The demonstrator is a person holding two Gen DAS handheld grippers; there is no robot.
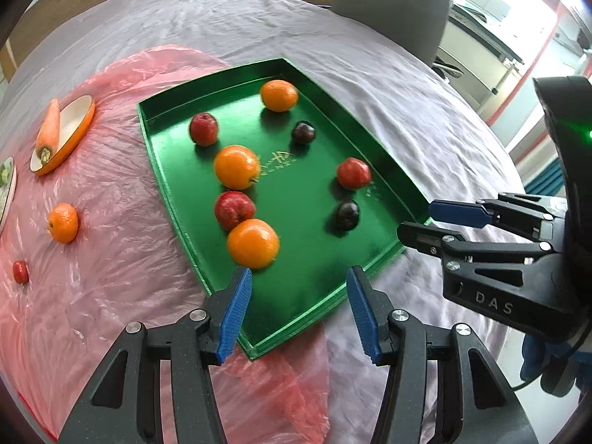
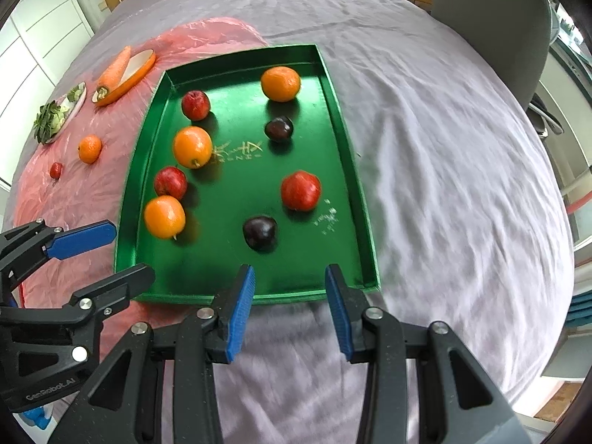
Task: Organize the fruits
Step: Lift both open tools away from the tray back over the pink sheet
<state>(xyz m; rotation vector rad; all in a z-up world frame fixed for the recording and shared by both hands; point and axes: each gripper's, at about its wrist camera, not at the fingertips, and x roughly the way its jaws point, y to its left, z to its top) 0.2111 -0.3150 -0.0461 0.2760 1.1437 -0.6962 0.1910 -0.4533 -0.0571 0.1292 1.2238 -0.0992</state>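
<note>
A green tray (image 1: 212, 87) (image 2: 240, 63) lies on the cloth-covered table. In it are three oranges (image 1: 253, 243) (image 2: 164, 217), three red apples (image 1: 353, 173) (image 2: 300, 190) and two dark plums (image 1: 347, 214) (image 2: 260, 232). A small orange (image 1: 63, 222) (image 2: 90, 148) and a small red fruit (image 1: 20, 272) (image 2: 56, 170) lie on the pink sheet left of the tray. My left gripper (image 1: 299, 272) (image 2: 122, 255) hangs open and empty over the tray's near left corner. Open as well, my right gripper (image 2: 291, 270) (image 1: 416, 219) holds nothing above the tray's near edge.
A carrot (image 1: 48, 129) (image 2: 114, 66) rests on an orange-rimmed dish (image 1: 79, 122) (image 2: 142, 61) at the far left. A plate of greens (image 2: 59, 118) sits beside it. A grey chair (image 1: 388, 0) (image 2: 499, 18) stands behind the table. Pink plastic sheet (image 1: 111, 277) covers the left side.
</note>
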